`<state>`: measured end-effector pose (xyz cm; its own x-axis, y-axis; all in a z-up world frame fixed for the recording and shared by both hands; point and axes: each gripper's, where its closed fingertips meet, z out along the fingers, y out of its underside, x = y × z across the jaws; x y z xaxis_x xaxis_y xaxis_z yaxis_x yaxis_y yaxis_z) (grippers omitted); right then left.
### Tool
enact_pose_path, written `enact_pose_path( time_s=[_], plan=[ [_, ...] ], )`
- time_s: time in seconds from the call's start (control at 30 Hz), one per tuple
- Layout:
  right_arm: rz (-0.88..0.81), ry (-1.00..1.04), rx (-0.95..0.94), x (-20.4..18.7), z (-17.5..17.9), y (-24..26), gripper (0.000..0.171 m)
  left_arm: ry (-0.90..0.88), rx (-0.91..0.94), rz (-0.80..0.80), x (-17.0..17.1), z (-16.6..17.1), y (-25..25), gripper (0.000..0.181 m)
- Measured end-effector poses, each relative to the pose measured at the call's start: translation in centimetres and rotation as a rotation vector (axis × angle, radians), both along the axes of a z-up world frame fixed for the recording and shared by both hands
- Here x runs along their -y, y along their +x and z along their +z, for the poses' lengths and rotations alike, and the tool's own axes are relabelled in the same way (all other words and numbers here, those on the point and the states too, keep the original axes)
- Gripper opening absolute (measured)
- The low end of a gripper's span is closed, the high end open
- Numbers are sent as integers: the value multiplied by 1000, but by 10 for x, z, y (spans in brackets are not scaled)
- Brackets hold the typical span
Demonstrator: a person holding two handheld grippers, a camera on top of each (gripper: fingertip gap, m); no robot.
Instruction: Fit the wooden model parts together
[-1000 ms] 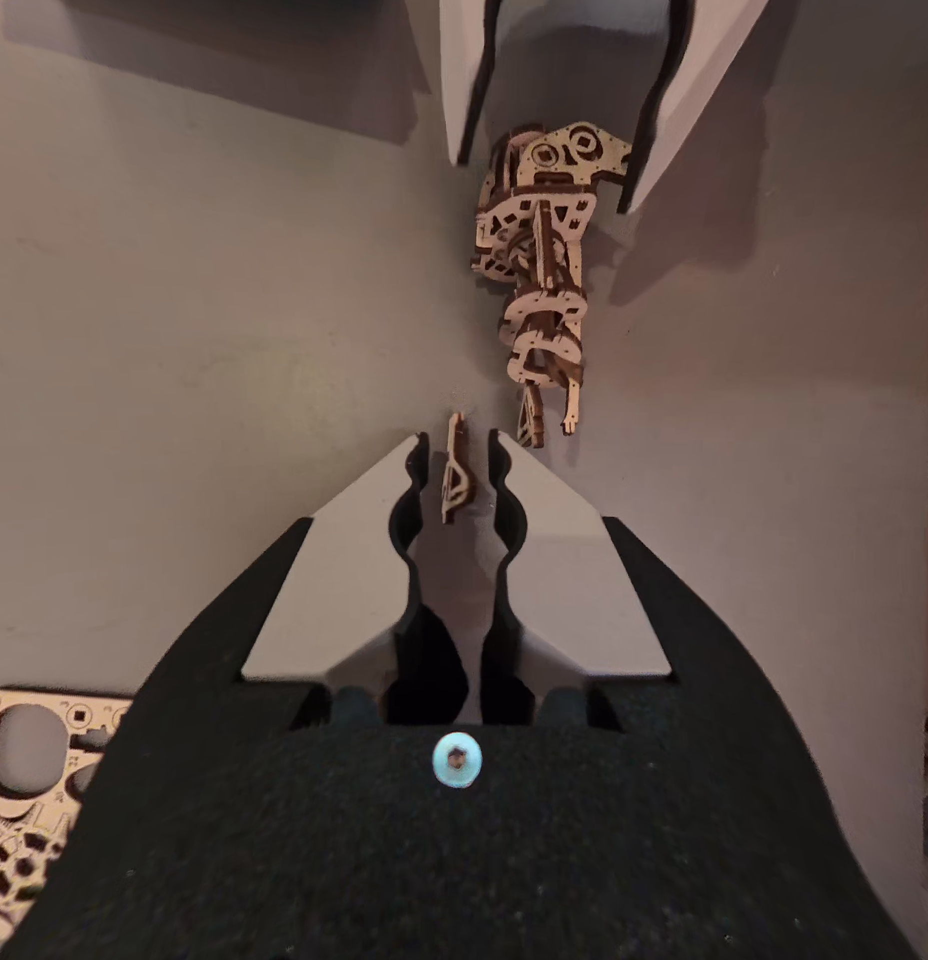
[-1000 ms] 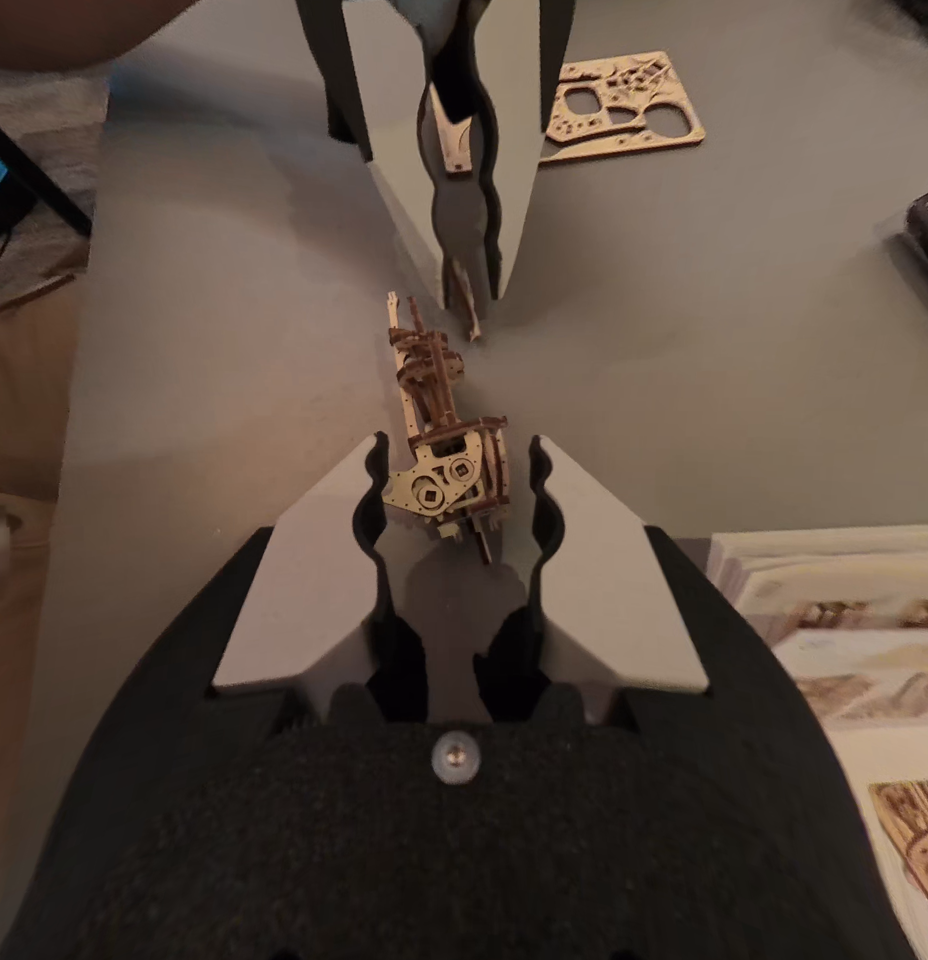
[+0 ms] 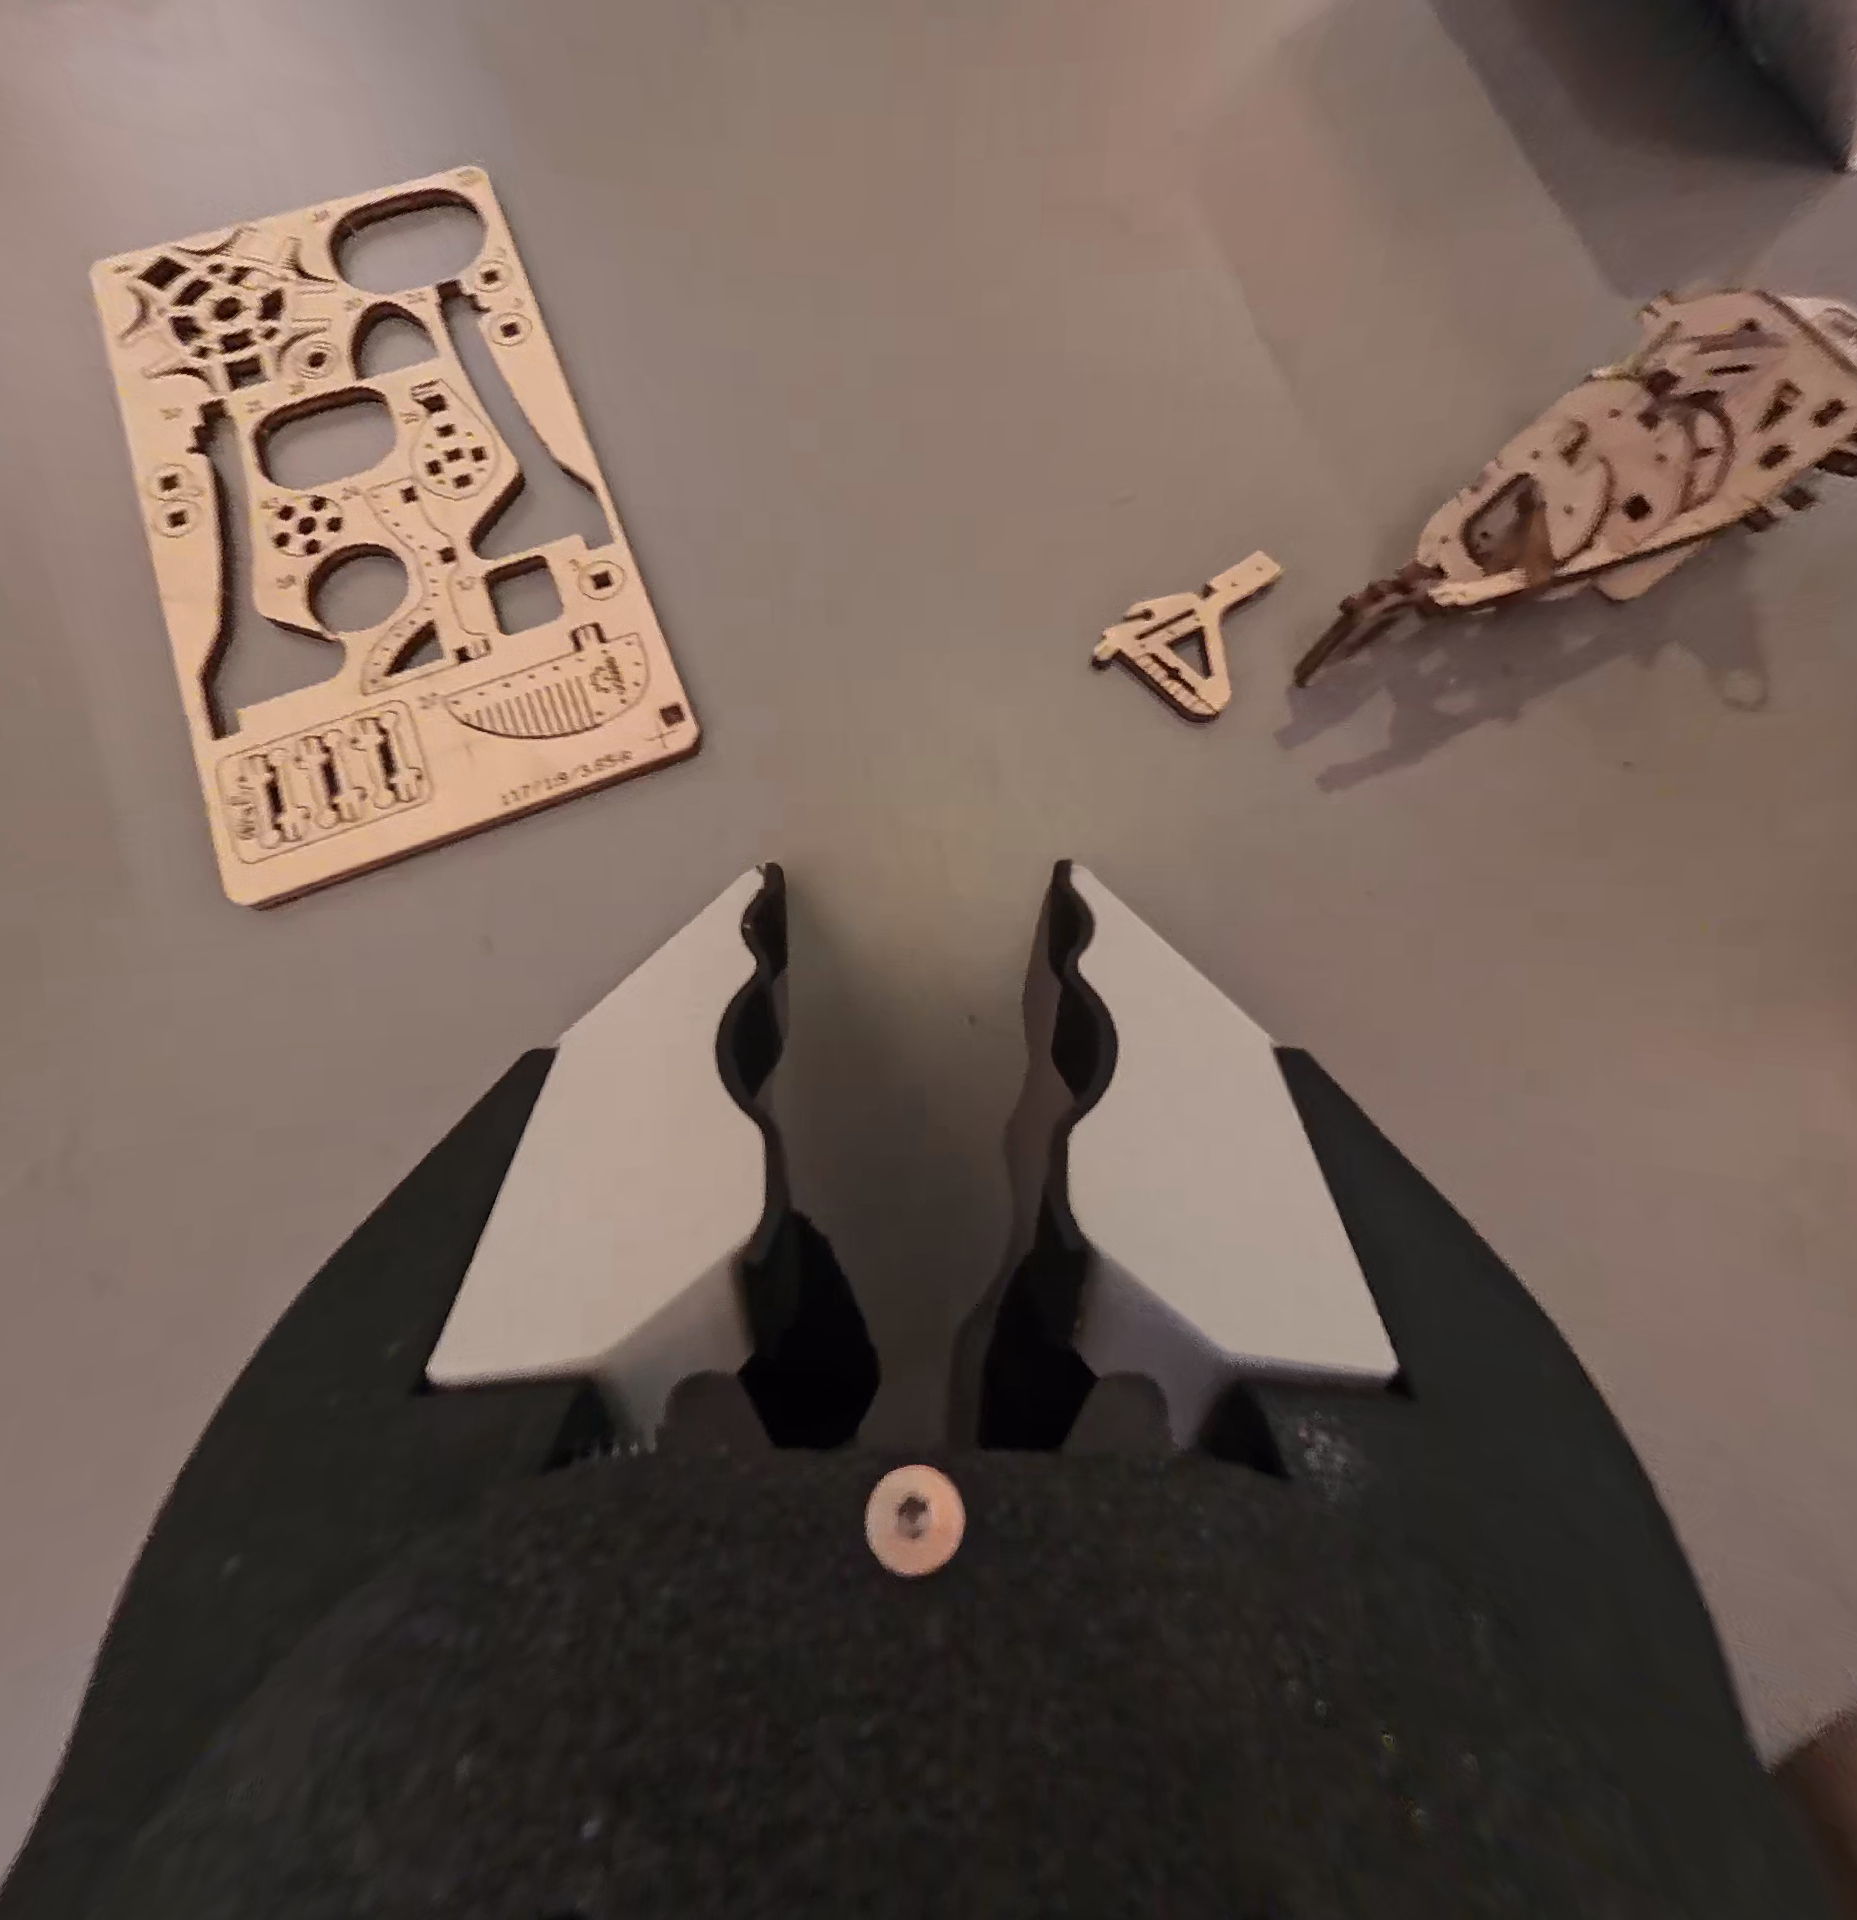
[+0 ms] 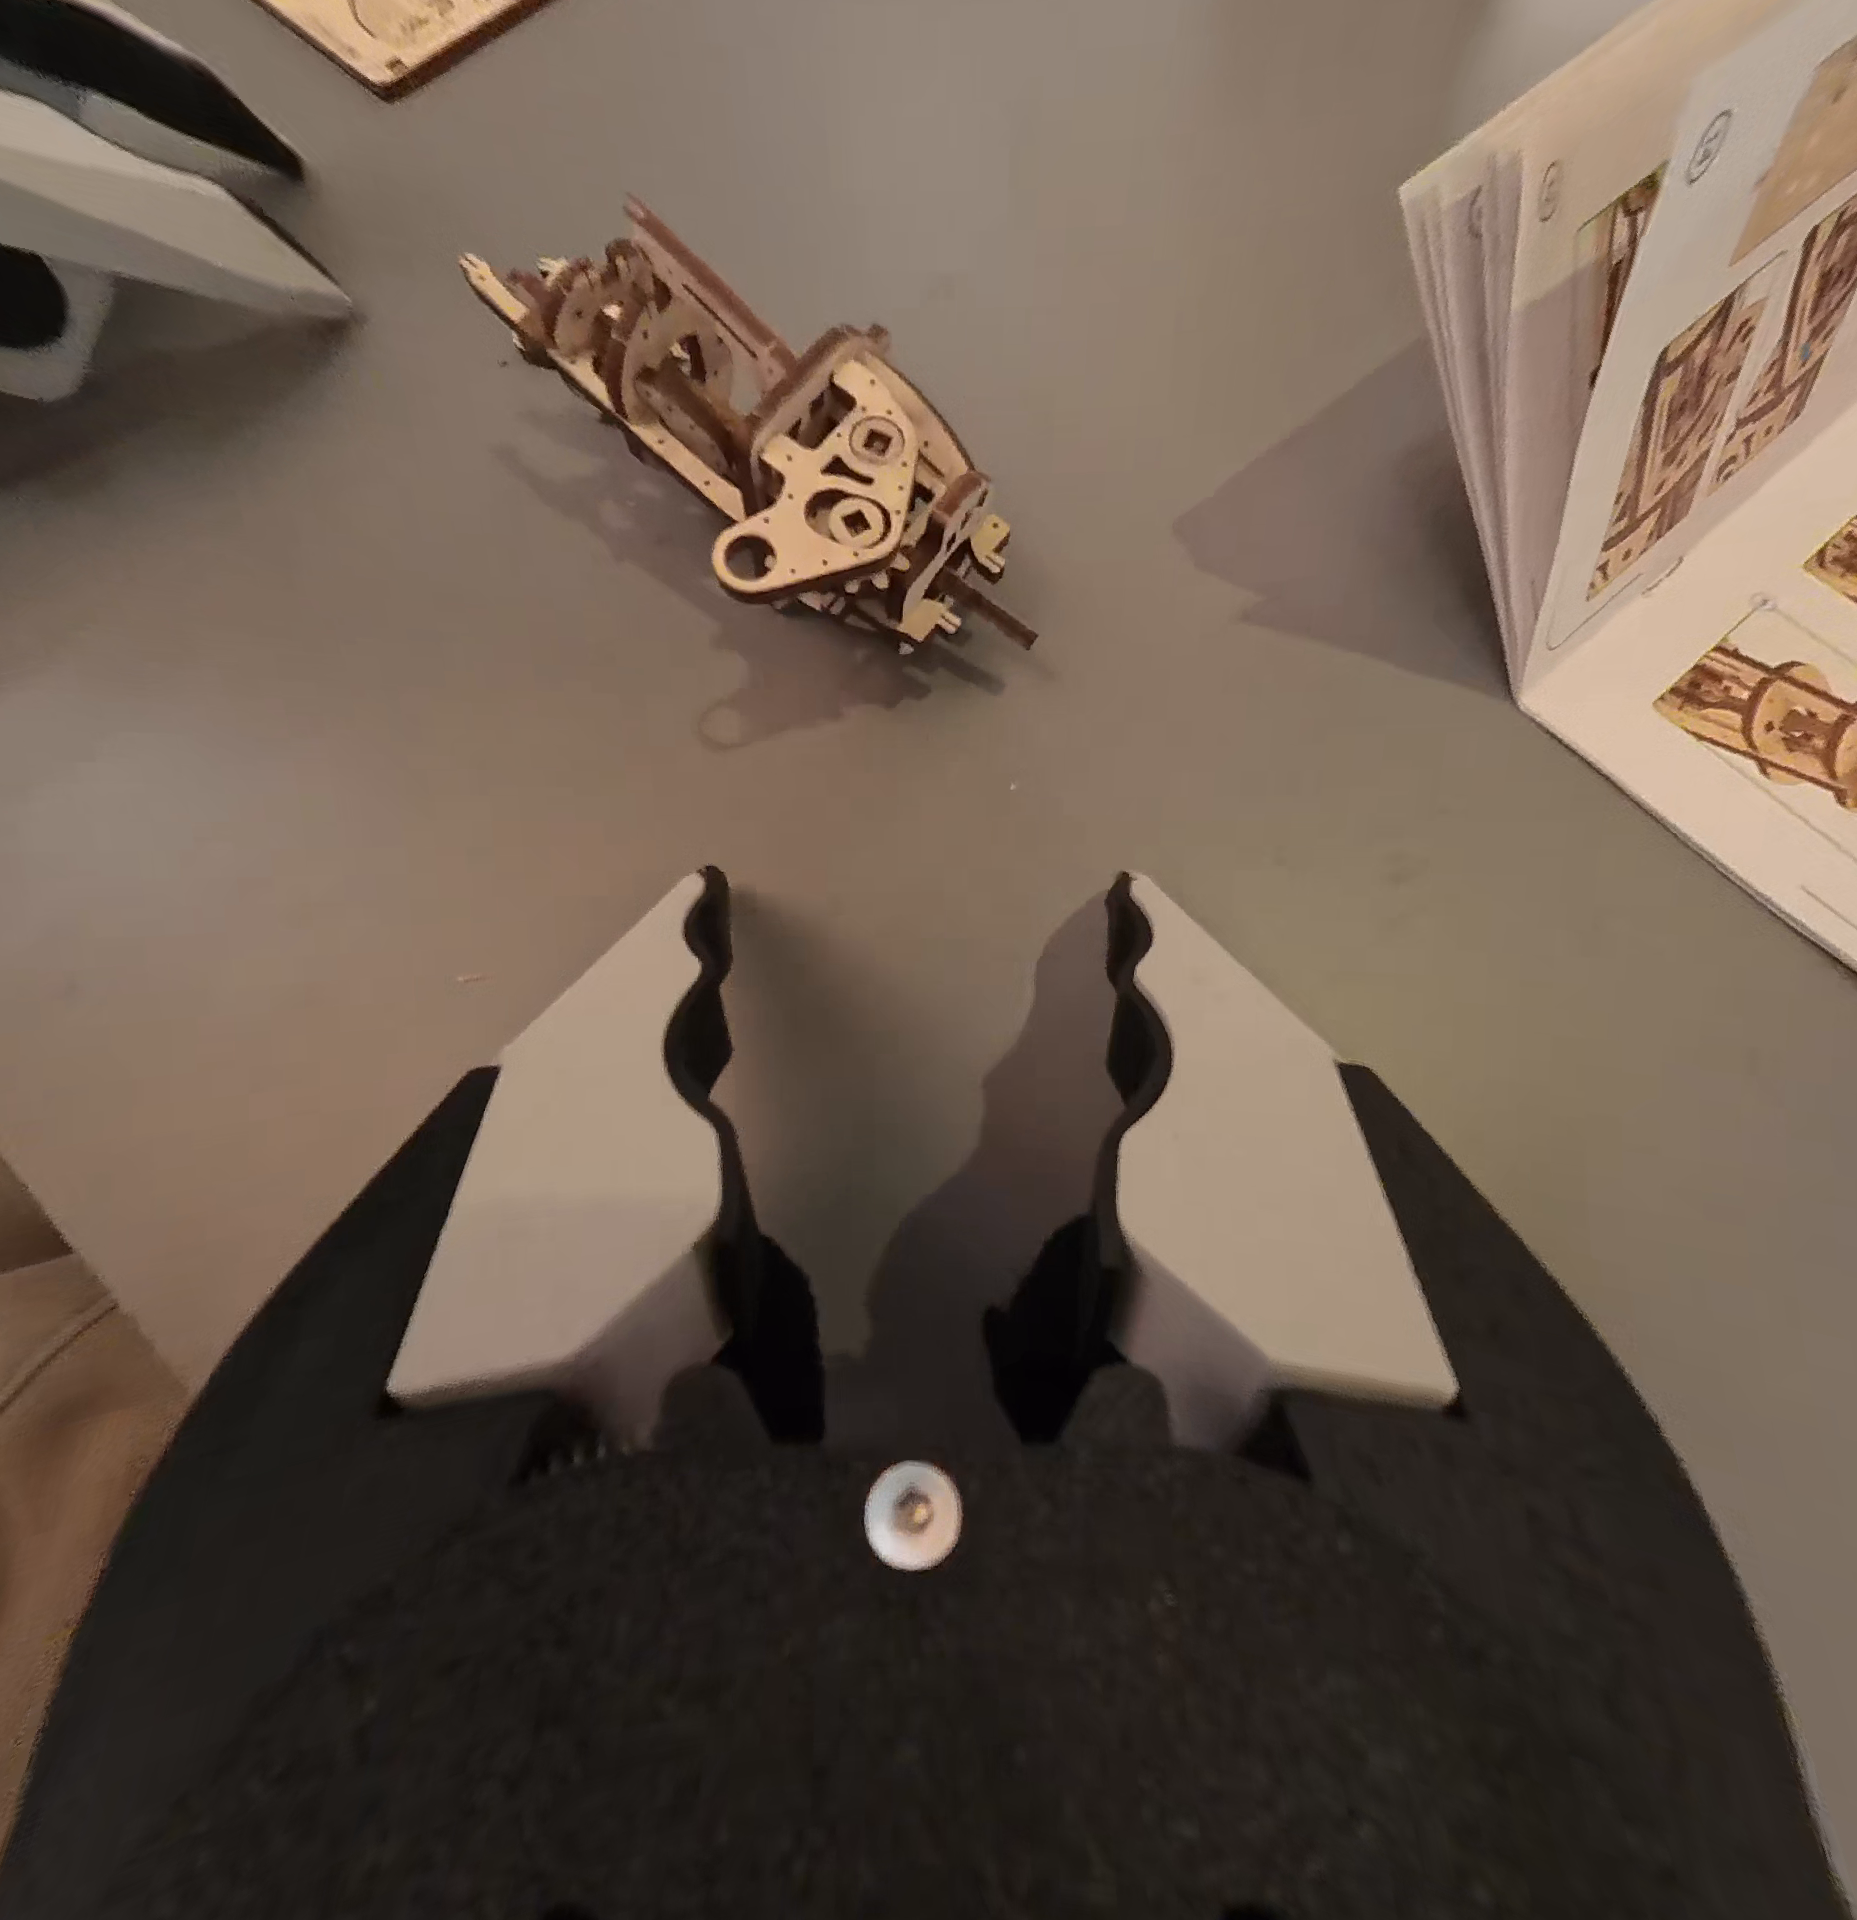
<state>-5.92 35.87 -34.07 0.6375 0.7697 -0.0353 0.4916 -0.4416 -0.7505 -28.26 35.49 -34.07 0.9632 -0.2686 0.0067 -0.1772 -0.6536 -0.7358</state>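
The half-built wooden model (image 4: 758,457) lies on its side on the grey table, ahead of my right gripper (image 4: 916,883), which is open and empty. In the left wrist view the model (image 3: 1630,468) lies at the far right, with a small loose wooden part (image 3: 1184,636) flat on the table beside its pointed end. My left gripper (image 3: 916,878) is open and empty, well back from both. A wooden parts sheet (image 3: 373,530) with cut-outs lies ahead to its left. The left gripper also shows at the upper left of the right wrist view (image 4: 155,239).
An open instruction booklet (image 4: 1672,499) lies at the right of the right wrist view. A corner of the parts sheet (image 4: 415,31) shows at the top edge. The table edge runs along the lower left (image 4: 30,1174), with tan cloth beyond it.
Both grippers have drawn back and opened wider. The left gripper let go of the small part, which now lies flat on the table. The model lies on the table, no longer between the right fingers.
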Motion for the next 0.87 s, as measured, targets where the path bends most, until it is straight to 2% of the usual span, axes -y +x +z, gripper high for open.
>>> enact_pose_path(
  time_s=[0.13, 0.37, 0.6, 0.73, 0.87],
  plan=[
    [-8, 22, 36, -6, -2, 1, 72, 1, -5, 18, -2, 0, -2, 50],
    [-51, 23, 36, -14, -2, 3, 80, -2, -14, 71, -2, -1, -10, 65],
    [-54, 21, 34, -15, -2, 4, 81, -4, -11, 75, -2, -1, -11, 66],
    [-23, 20, 38, -11, -3, 1, 89, -4, -10, 75, -2, -1, -11, 67],
    [-38, 49, 49, -16, -1, 1, 85, -4, -11, 75, -1, -1, -10, 67]
  ],
)
